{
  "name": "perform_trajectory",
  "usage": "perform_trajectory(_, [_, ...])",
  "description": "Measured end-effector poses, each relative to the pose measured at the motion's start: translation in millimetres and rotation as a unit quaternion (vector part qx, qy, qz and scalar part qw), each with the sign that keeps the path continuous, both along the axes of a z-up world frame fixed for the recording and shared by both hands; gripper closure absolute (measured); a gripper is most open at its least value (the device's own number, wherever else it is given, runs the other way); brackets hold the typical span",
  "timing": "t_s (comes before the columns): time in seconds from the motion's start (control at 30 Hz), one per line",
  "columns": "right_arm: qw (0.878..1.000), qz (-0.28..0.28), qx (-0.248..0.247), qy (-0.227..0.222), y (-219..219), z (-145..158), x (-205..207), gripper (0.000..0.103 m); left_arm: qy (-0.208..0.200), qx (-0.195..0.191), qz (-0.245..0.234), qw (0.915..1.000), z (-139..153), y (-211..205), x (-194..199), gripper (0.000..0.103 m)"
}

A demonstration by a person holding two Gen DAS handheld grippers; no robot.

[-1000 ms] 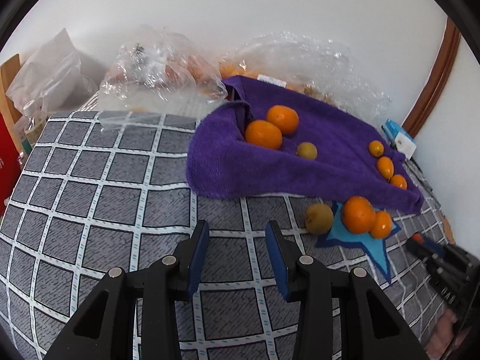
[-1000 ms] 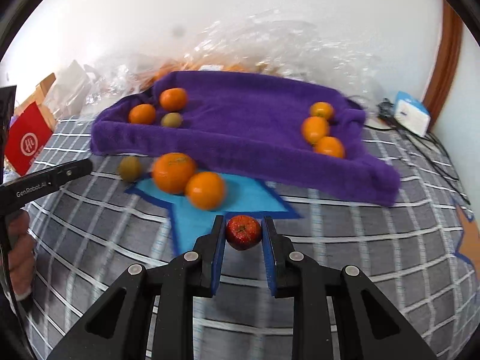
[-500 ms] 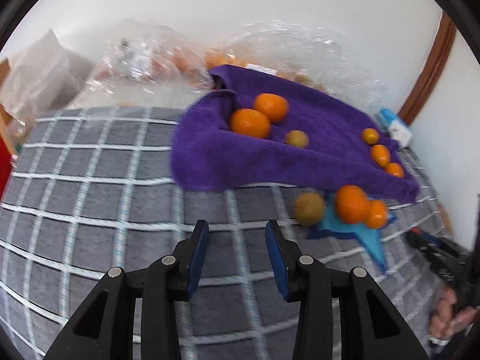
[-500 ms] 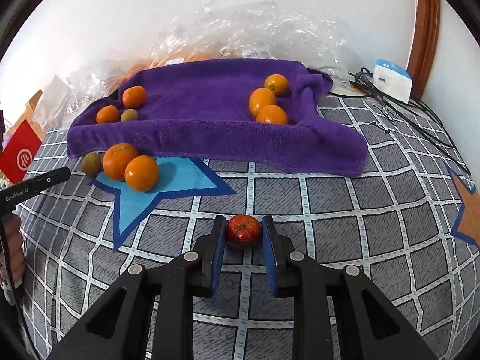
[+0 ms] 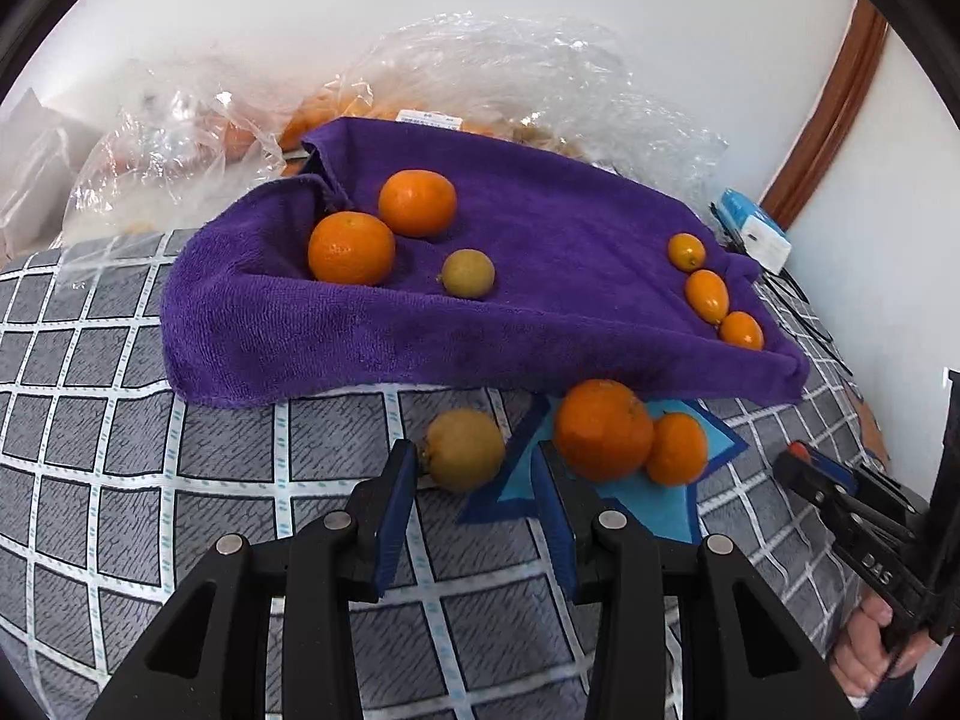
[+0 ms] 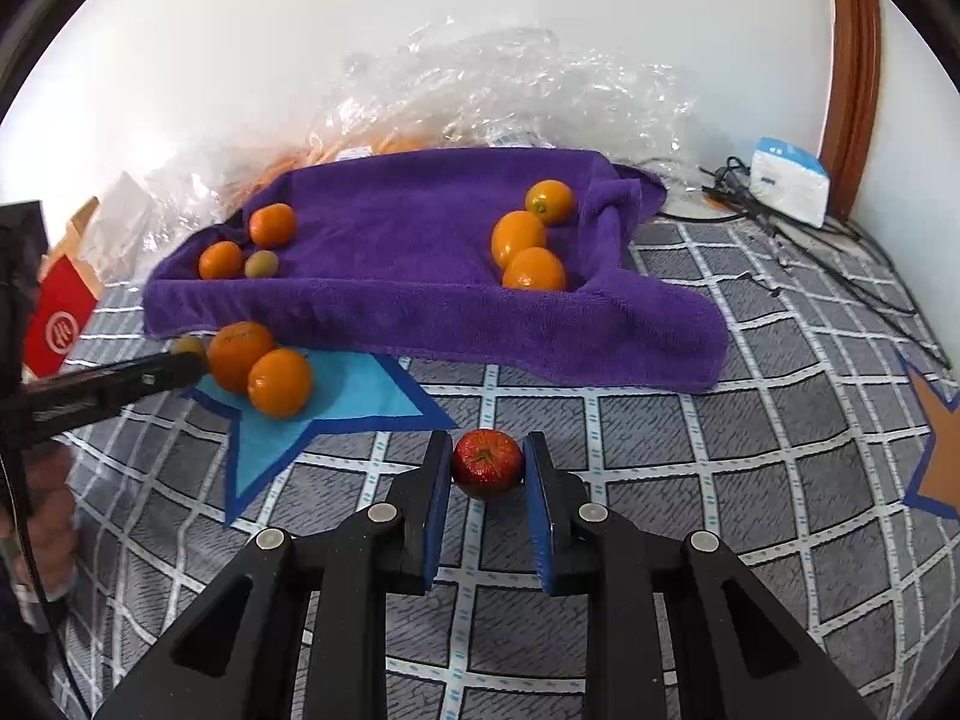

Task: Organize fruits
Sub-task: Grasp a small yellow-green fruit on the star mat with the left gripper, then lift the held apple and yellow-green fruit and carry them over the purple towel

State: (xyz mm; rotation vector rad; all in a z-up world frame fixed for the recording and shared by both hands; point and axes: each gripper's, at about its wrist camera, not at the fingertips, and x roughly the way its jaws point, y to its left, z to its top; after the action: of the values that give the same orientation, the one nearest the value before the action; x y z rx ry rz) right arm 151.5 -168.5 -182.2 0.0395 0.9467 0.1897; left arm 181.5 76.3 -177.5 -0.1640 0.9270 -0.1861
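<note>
A purple towel (image 5: 540,300) (image 6: 420,276) lies on the grey checked cover, holding two oranges (image 5: 351,247), a small green-brown fruit (image 5: 468,273) and three kumquats (image 5: 707,296). In front of it lie a green-brown fruit (image 5: 465,449) and two oranges (image 5: 603,429) (image 6: 240,355). My left gripper (image 5: 474,468) is open, its fingertips on either side of that green-brown fruit. My right gripper (image 6: 487,468) is shut on a small red fruit (image 6: 486,463) just above the cover, right of the blue star.
Crumpled clear plastic bags (image 5: 510,78) with more fruit lie behind the towel against the wall. A white-blue box (image 6: 789,180) and cables sit at the back right. A red box (image 6: 57,324) stands at the left. A blue star patch (image 6: 336,402) marks the cover.
My left gripper has moved right and forward up to the green-brown fruit in front of the towel. My right gripper, still holding the red fruit, has shifted right, away from the oranges.
</note>
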Motion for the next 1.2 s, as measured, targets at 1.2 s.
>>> perform_trajectory(1.2, [0.999, -0.008, 0.013, -0.031, -4, 8, -8, 0.079, -0.122, -0.020, 0.037, 0.9916, 26, 11, -20, 0.077])
